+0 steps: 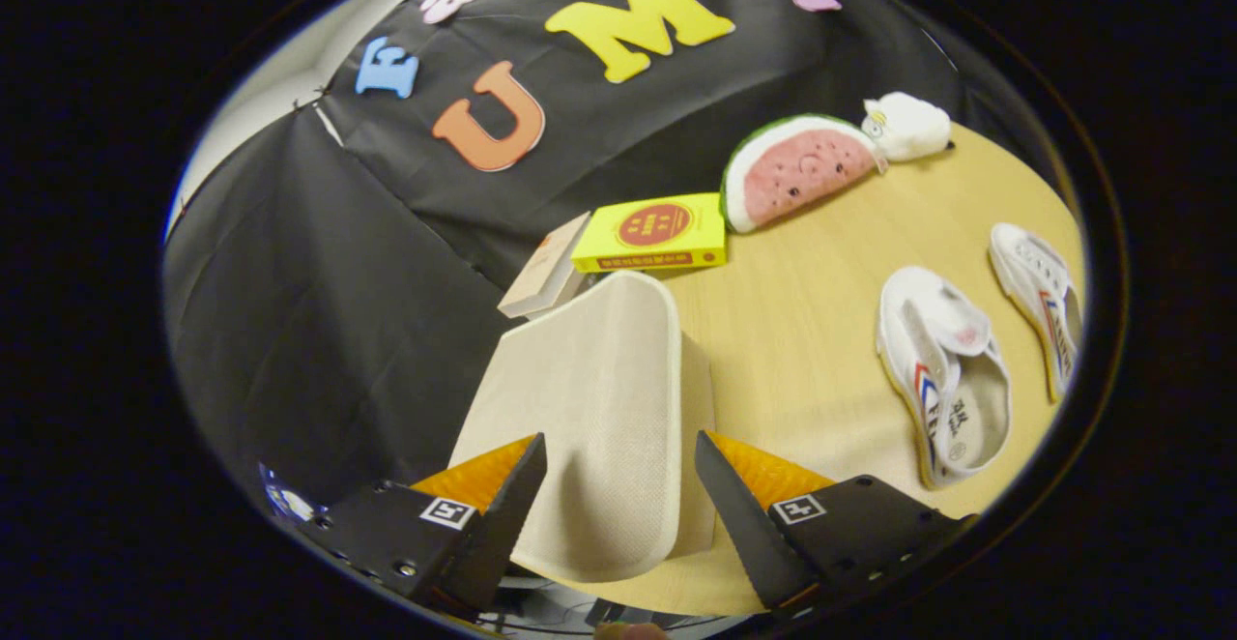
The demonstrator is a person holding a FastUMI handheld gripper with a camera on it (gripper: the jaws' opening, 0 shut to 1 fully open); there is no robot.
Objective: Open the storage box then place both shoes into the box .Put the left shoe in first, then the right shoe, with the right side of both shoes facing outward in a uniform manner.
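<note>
The gripper [618,505] hovers with its jaws spread wide, empty — the cream fabric storage box [599,408] sits between and just ahead of them, its lid apparently down, so opening it looks like the step in hand. On the wooden counter [792,331], well apart from the box, two white shoes wait side by side: the nearer shoe [942,389] and the farther shoe [1039,306] — handy for loading afterwards. Their insole print is too small to read. Beyond the box lie a yellow book [652,234] with an illegible round emblem, a pale book [546,268], a watermelon plush [797,171] and a white plush [908,126].
</note>
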